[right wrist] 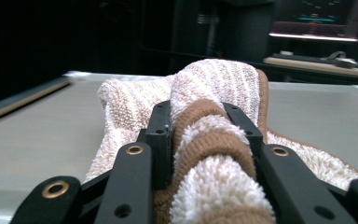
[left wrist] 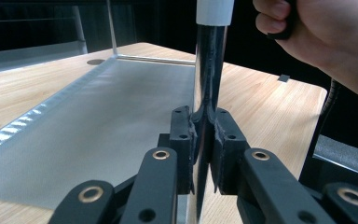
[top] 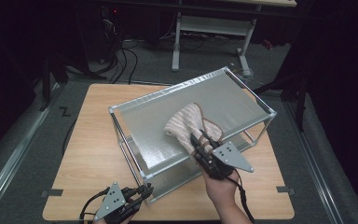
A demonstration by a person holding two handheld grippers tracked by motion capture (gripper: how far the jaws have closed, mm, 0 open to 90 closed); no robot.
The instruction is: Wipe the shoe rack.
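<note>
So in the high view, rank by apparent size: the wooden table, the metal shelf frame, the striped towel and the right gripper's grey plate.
1. Wooden table
2. Metal shelf frame
3. Striped towel
4. Grey plate on the right gripper, smallest, though it sits nearer the camera.

The left tool [top: 137,195] sat low at the near edge, its jaws clamped tight. The right tool [top: 199,142] reached forward from a raised hand [top: 220,187], jaws pinched closed on what they held.
</note>
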